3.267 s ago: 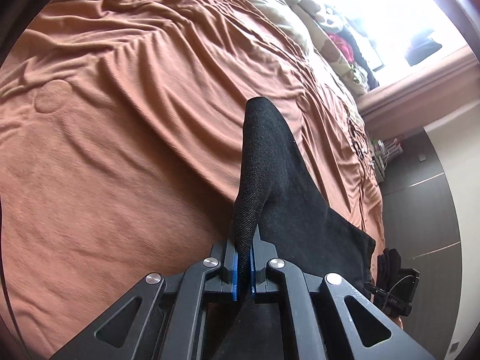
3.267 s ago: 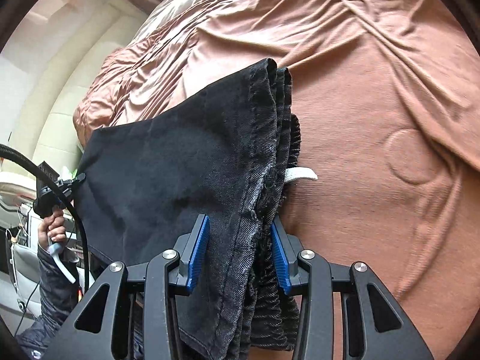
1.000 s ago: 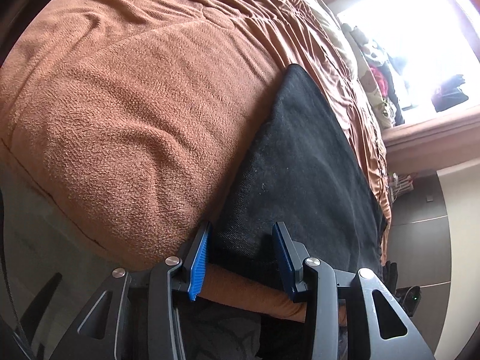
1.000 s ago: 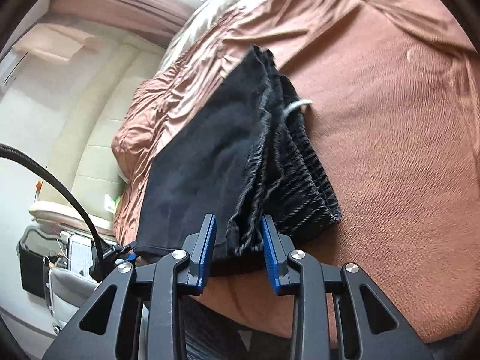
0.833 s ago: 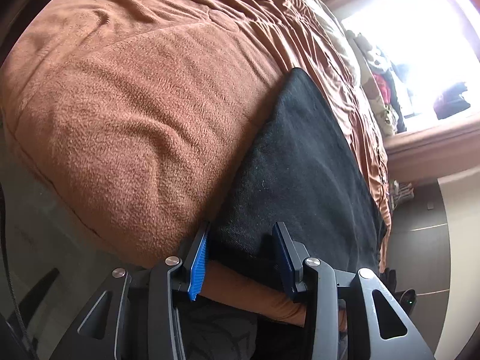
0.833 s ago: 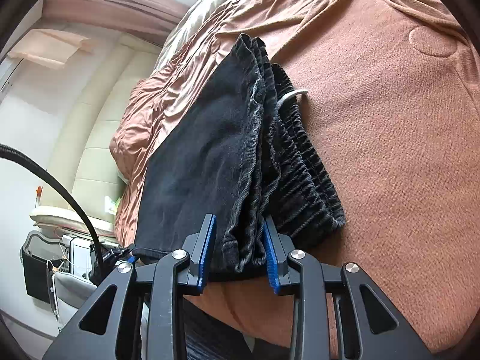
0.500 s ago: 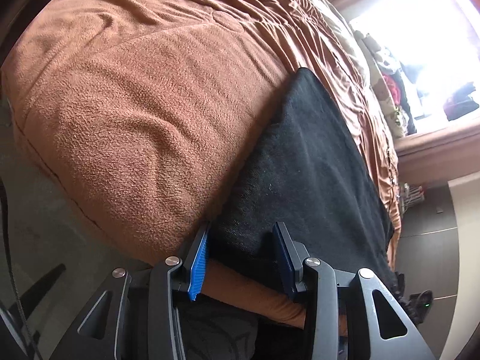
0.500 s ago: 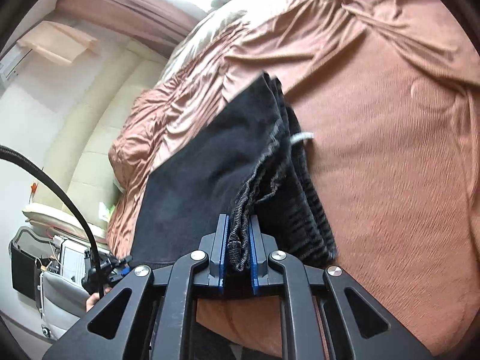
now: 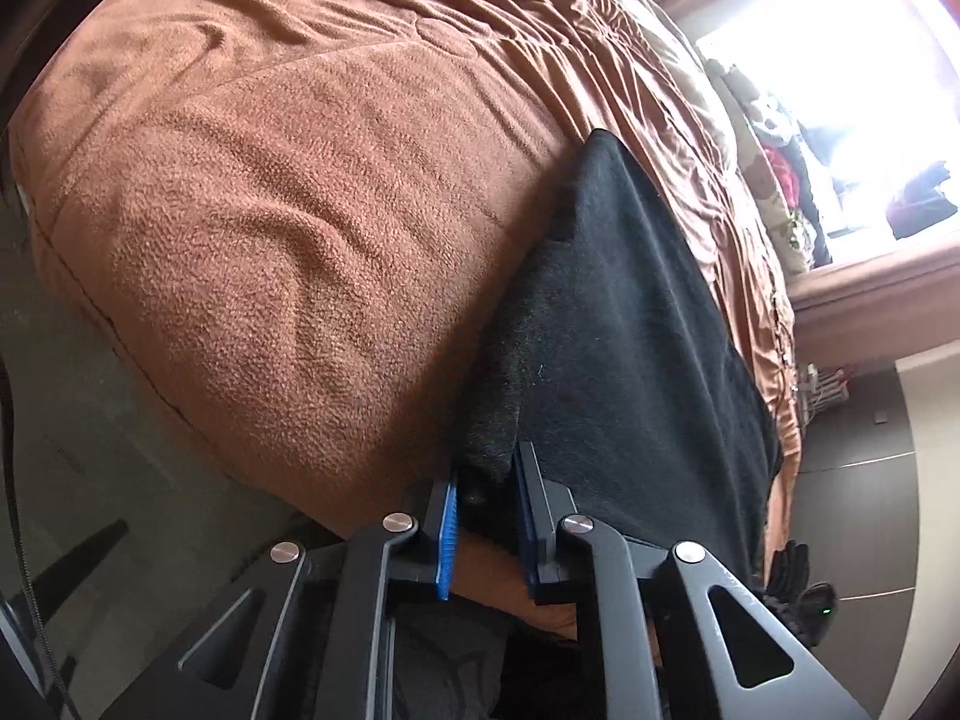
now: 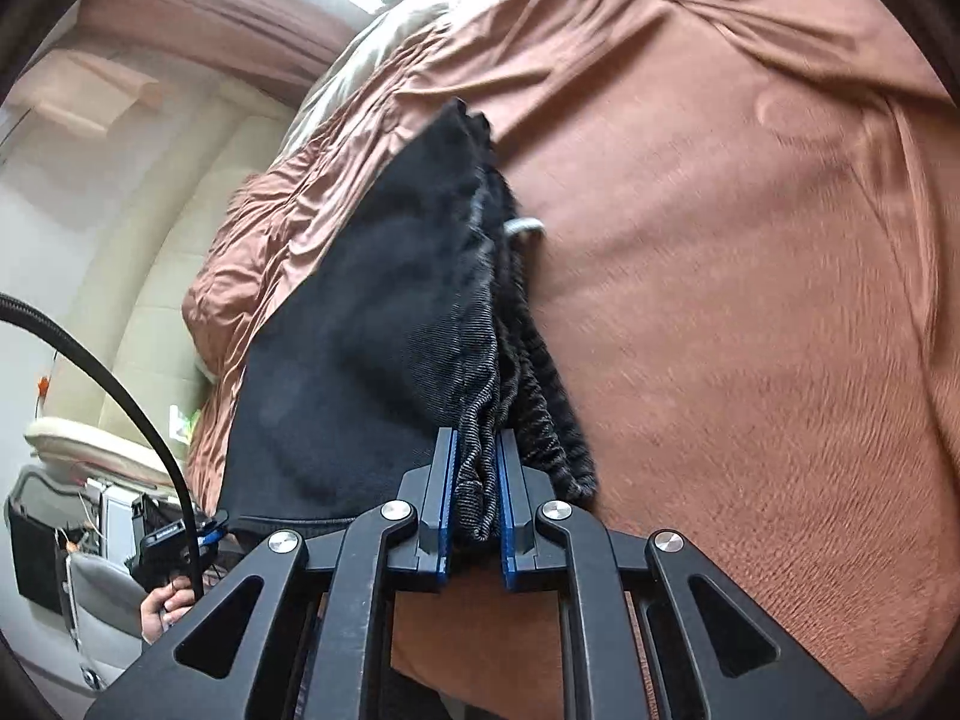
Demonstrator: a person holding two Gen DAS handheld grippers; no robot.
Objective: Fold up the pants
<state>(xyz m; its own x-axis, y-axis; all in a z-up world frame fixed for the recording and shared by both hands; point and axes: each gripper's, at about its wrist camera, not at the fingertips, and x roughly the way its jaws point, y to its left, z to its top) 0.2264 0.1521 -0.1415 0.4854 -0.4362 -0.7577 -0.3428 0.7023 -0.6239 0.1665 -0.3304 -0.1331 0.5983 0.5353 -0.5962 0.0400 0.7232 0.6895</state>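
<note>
Right wrist: right hand-held gripper (image 10: 474, 480) clamps pants (image 10: 390, 330) hem on blanket (image 10: 750, 300)

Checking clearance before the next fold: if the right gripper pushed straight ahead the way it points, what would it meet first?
The black pants: the right gripper is already shut on their bunched edge, with more folded cloth ahead, then probably the brown blanket.
</note>
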